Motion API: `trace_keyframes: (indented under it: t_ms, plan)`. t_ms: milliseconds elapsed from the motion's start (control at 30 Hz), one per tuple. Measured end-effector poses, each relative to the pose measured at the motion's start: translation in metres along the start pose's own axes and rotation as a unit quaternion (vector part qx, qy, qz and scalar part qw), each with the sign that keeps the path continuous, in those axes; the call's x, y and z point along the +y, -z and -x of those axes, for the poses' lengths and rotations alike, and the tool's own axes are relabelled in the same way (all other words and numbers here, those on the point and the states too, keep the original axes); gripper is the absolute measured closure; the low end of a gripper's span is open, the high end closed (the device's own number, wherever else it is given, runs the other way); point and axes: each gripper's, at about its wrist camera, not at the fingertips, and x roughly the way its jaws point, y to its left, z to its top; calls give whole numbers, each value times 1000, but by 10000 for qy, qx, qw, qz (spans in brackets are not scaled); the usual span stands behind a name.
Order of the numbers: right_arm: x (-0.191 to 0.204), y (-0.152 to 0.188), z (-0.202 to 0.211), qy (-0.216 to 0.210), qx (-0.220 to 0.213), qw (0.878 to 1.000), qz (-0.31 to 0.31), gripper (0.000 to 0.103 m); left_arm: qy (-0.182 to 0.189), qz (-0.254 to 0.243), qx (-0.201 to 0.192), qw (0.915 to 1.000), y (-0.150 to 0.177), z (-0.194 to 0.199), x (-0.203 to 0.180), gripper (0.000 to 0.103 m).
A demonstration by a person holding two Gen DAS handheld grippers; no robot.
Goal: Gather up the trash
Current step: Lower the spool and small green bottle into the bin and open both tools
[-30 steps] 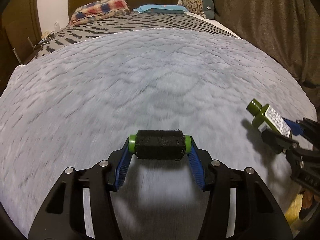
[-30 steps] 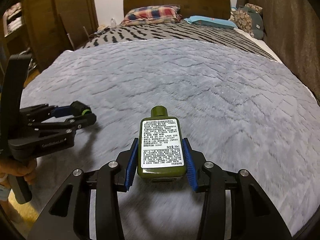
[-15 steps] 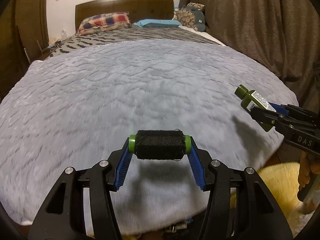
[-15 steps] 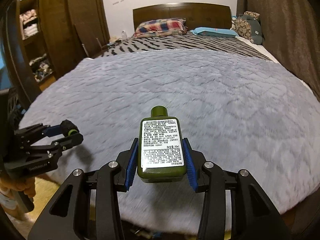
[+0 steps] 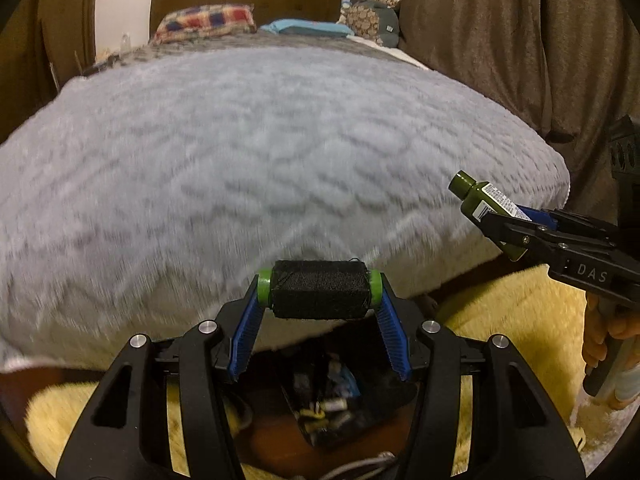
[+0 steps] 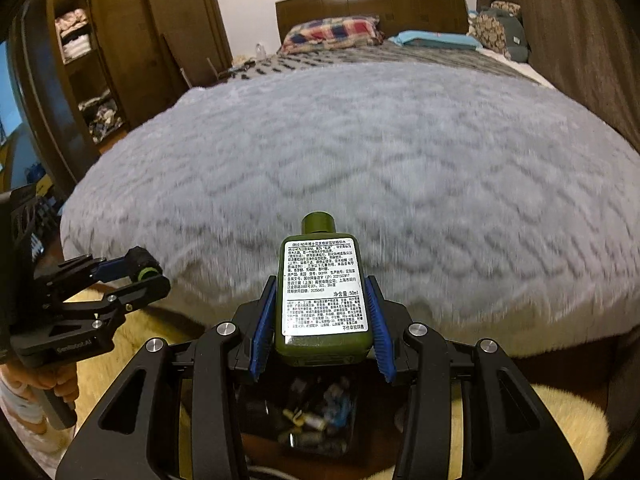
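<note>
My left gripper (image 5: 319, 294) is shut on a black thread spool with green ends (image 5: 319, 294), held crosswise past the foot of the bed. My right gripper (image 6: 322, 316) is shut on a small dark green bottle with a white label (image 6: 323, 292), cap pointing forward. Each gripper shows in the other's view: the bottle (image 5: 486, 206) at the right, the spool (image 6: 140, 264) at the left. Below both sits a dark trash bin (image 5: 328, 408) on the floor with several small items inside; it also shows in the right wrist view (image 6: 312, 420).
A bed with a grey fluffy blanket (image 5: 260, 160) fills the view ahead; pillows (image 5: 204, 24) lie at the headboard. A brown curtain (image 5: 500, 40) hangs at the right, a wooden wardrobe (image 6: 100, 60) stands at the left. A yellow rug (image 5: 512, 320) covers the floor by the bin.
Both grippers have pulled back from over the blanket to beyond the bed's foot edge. The bin and yellow rug have come into view below them. Both grips are unchanged.
</note>
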Motion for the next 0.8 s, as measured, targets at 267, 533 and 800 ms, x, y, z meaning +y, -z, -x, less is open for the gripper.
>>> trace_keyframes:
  t_ms: [267, 533, 800]
  plan:
    - [-1, 42, -35, -74, 723, 9973, -76, 60, -114, -99, 588, 9982, 37, -34, -5, 52]
    - [9, 78, -88, -142, 1556, 9877, -115, 60, -160, -138, 1325, 9910, 69, -85, -7, 52]
    - [1, 94, -133, -100, 2116, 9760, -501, 60, -133, 67, 2082, 9780, 103, -130, 3, 52]
